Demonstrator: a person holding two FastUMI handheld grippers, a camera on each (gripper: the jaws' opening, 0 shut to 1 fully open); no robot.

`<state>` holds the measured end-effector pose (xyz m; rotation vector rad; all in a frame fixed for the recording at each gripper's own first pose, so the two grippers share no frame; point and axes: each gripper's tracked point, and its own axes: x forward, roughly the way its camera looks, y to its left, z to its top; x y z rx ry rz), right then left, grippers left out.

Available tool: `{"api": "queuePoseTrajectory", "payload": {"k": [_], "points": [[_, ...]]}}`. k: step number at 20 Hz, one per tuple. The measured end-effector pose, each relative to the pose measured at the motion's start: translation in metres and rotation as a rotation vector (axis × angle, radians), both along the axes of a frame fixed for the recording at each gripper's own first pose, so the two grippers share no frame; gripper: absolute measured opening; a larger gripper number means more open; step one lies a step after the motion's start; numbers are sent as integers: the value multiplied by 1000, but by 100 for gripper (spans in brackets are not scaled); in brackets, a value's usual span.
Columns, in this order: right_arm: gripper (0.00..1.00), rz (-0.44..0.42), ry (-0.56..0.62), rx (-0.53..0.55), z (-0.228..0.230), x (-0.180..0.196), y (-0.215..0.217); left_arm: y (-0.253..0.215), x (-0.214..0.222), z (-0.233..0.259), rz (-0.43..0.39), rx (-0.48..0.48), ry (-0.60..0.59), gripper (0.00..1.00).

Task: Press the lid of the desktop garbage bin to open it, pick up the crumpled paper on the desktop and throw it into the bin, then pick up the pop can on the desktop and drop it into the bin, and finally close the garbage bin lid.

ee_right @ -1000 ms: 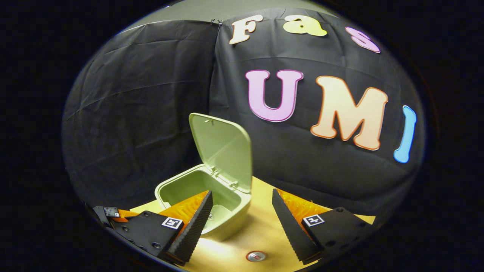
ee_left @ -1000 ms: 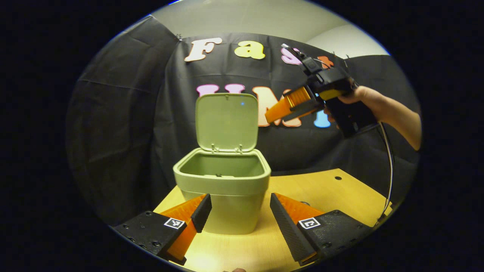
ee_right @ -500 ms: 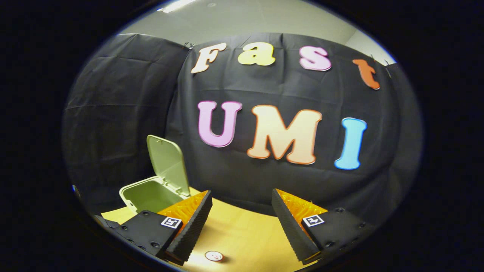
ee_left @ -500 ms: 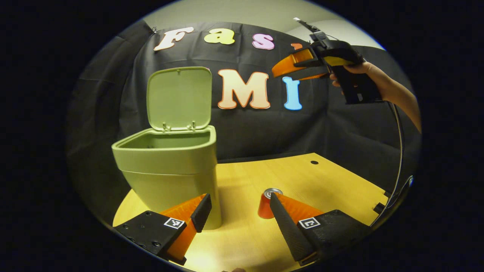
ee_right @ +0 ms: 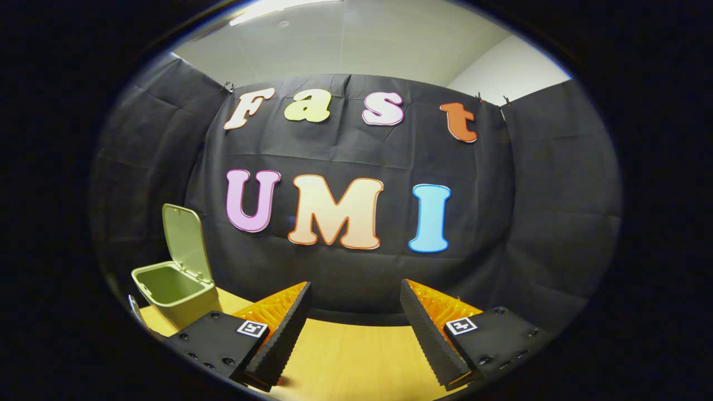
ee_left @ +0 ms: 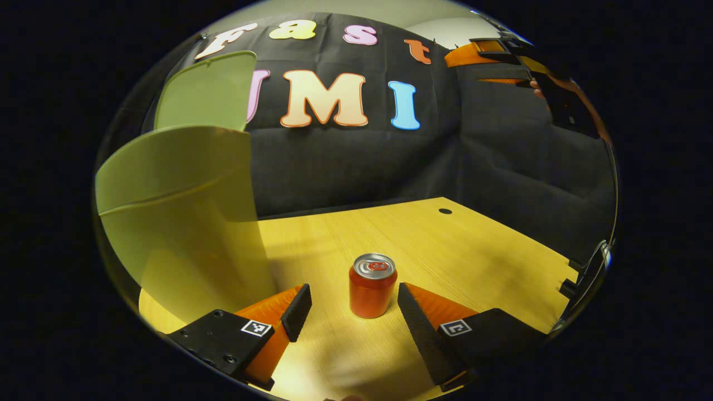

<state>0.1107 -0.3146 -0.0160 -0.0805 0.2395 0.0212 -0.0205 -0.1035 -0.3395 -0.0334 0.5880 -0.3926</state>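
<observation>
A red pop can (ee_left: pixel 372 285) stands upright on the wooden desk (ee_left: pixel 445 245), just ahead of my left gripper (ee_left: pixel 353 305), which is open with the can sitting before the gap and untouched. The green bin (ee_left: pixel 178 223) looms close on the left with its lid (ee_left: pixel 206 92) standing up. In the right gripper view the same bin (ee_right: pixel 172 289) sits far to the lower left, lid (ee_right: pixel 185 242) raised. My right gripper (ee_right: pixel 355 312) is open and empty, held high. From the left gripper view, the right gripper (ee_left: pixel 473 55) appears at the upper right in a hand (ee_left: pixel 568 89).
The desk has a small round hole (ee_left: pixel 445 211) toward the back. Its right edge (ee_left: pixel 568 284) drops off with notches. Black cloth walls close the booth behind and on both sides.
My left gripper swung right and lower, from facing the bin to facing the can. My right gripper rose and turned away from the bin, which now sits far at its lower left.
</observation>
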Motion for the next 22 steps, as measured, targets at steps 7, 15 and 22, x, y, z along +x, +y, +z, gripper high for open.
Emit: {"api": "queuePoseTrajectory", "payload": {"k": [7,15,22], "points": [[98,-61,6,-28,-42,-23,-21,-24,21,-39,-54,18,20,93],[98,-125,60,35,-104,-31,-42,-49,36,-74,-83,66,46,94],[98,-134,126,8,-130,-38,-58,-51,45,-95,-82,75,77,79]]}}
